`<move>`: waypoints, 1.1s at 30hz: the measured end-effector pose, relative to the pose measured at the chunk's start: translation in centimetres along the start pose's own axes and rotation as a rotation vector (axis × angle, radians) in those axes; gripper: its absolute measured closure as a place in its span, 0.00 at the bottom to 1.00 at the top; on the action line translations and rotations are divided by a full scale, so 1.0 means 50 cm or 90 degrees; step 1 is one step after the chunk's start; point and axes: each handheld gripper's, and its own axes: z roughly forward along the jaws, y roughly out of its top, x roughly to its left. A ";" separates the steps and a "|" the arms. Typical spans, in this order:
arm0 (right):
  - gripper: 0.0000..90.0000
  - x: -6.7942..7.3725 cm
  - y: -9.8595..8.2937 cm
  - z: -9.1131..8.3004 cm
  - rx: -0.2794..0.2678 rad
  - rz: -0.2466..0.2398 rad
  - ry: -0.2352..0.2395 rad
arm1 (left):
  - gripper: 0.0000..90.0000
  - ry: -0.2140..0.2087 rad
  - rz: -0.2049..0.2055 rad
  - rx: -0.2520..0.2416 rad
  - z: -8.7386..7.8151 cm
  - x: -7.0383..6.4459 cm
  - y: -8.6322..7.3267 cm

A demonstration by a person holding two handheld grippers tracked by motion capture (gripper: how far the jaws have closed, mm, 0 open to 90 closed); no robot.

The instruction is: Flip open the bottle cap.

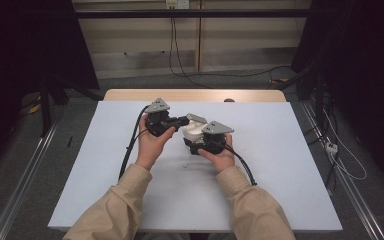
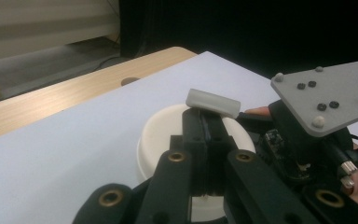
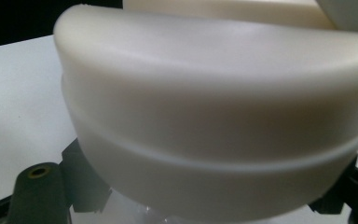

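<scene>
The round white container (image 1: 194, 134) sits on the desk's white sheet (image 1: 105, 165) toward the far edge, about midway between left and right, with both grippers on it. There is one container, one small grey-white tab (image 2: 213, 102) and two grippers.

Nearest the person, the right gripper (image 1: 203, 145) has its two black jaws spread around the container's near side and pressed against it. The right gripper view shows what the high view cannot: the container's cream wall (image 3: 214, 121) up close, with a seam running round it between a rounded upper part and a lower part.

Farther back, the left gripper (image 1: 182, 120) reaches in from the left. The left gripper view shows its jaws clenched together over the container's flat top (image 2: 161, 133), their tips at the tab, which lies across them; whether they pinch it cannot be told.
</scene>
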 end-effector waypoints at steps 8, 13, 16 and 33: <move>0.20 0.000 0.000 0.000 0.000 0.000 0.000 | 1.00 -0.004 0.002 0.000 0.008 -0.004 0.008; 0.20 0.000 0.000 0.000 0.000 -0.001 0.001 | 1.00 -0.007 0.006 0.003 0.013 -0.006 0.014; 0.21 0.000 0.000 0.000 0.001 0.000 0.001 | 1.00 -0.007 0.007 0.003 0.016 -0.008 0.017; 0.20 0.000 -0.001 0.000 0.001 0.000 0.001 | 1.00 -0.011 0.005 0.001 0.030 -0.011 0.030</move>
